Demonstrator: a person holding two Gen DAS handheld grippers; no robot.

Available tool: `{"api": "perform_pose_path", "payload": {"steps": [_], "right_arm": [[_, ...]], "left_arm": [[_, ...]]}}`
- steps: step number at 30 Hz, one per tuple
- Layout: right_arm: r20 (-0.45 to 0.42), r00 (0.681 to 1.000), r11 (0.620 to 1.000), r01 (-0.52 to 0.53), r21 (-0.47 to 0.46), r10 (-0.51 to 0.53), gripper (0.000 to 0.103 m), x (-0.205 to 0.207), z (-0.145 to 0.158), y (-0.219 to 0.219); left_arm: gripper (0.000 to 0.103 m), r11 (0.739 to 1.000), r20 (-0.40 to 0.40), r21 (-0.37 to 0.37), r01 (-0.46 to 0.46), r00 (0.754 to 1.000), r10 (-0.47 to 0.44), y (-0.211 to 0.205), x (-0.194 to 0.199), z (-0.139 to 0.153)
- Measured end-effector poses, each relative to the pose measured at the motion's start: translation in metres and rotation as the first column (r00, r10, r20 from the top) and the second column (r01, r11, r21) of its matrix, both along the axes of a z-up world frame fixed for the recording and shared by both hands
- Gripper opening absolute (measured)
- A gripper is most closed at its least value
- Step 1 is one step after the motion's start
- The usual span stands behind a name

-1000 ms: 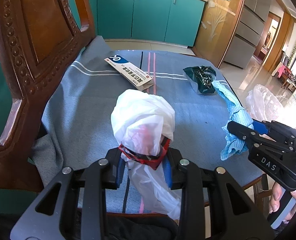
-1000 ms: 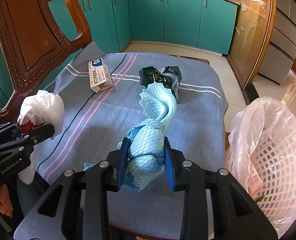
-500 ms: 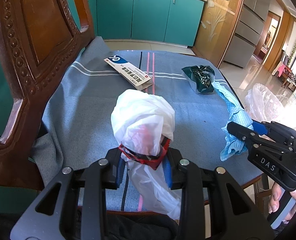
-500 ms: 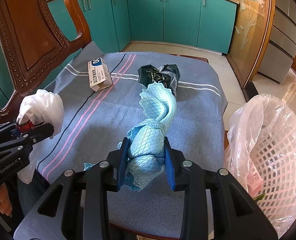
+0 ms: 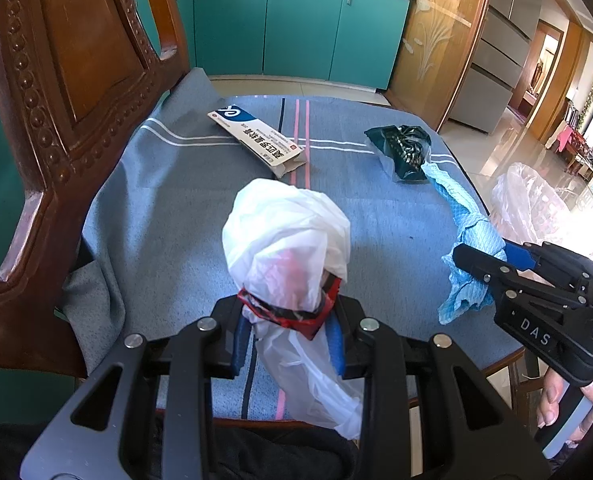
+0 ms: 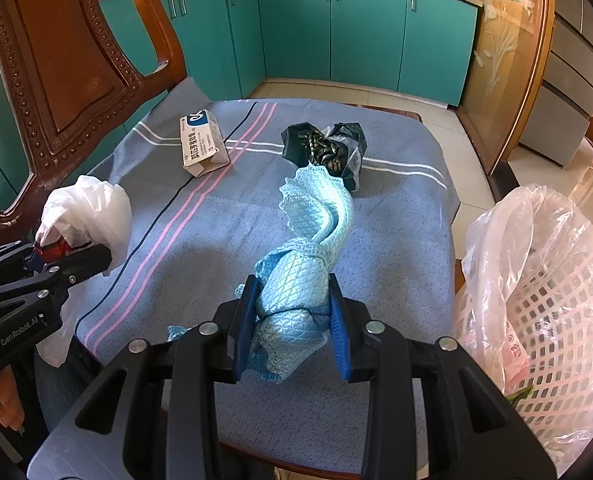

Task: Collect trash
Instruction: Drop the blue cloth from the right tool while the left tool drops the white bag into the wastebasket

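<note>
My left gripper [image 5: 287, 320] is shut on a white plastic bag [image 5: 286, 236] with a red and black wrapper at the pinch, held above the near edge of the table. The bag also shows in the right wrist view [image 6: 86, 212]. My right gripper [image 6: 292, 312] is shut on a light blue cloth [image 6: 308, 240], held above the table's near right part; it shows in the left wrist view [image 5: 462, 248] too. A white and blue carton [image 6: 200, 144] and a dark green crumpled packet [image 6: 324, 148] lie on the blue tablecloth [image 6: 396, 220].
A white lattice basket lined with a clear bag [image 6: 544, 300] stands beside the table's right edge. A carved wooden chair back [image 5: 56, 100] rises at the left. Teal cabinets [image 6: 336, 28] line the far wall.
Both grippers keep their hold and have barely moved; the right view has shifted slightly, the basket showing a little more to the left.
</note>
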State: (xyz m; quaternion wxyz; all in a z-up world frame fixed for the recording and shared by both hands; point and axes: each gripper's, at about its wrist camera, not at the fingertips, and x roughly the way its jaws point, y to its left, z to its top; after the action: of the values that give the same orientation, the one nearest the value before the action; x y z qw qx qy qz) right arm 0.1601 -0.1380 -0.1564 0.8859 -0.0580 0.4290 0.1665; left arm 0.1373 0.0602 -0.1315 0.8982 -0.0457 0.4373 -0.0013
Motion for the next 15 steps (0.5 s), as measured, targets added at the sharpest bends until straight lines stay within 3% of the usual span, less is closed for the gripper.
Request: {"api": "perform_pose_path", "payload": {"steps": [9,15], "right_arm": [[0.065,0.996,0.998,0.051,0.044,-0.054,0.034,-0.002,0.028,-0.025],[0.147,0.981,0.990,0.120,0.070,-0.129,0.034,-0.006,0.059,-0.066]], "left_arm": [[0.033,1.000,0.034,-0.003,0.004,0.999,-0.004,-0.003,-0.004,0.013],[0.033,1.000,0.061,-0.002,0.025,0.998,-0.025,-0.010,-0.004,0.027]]}}
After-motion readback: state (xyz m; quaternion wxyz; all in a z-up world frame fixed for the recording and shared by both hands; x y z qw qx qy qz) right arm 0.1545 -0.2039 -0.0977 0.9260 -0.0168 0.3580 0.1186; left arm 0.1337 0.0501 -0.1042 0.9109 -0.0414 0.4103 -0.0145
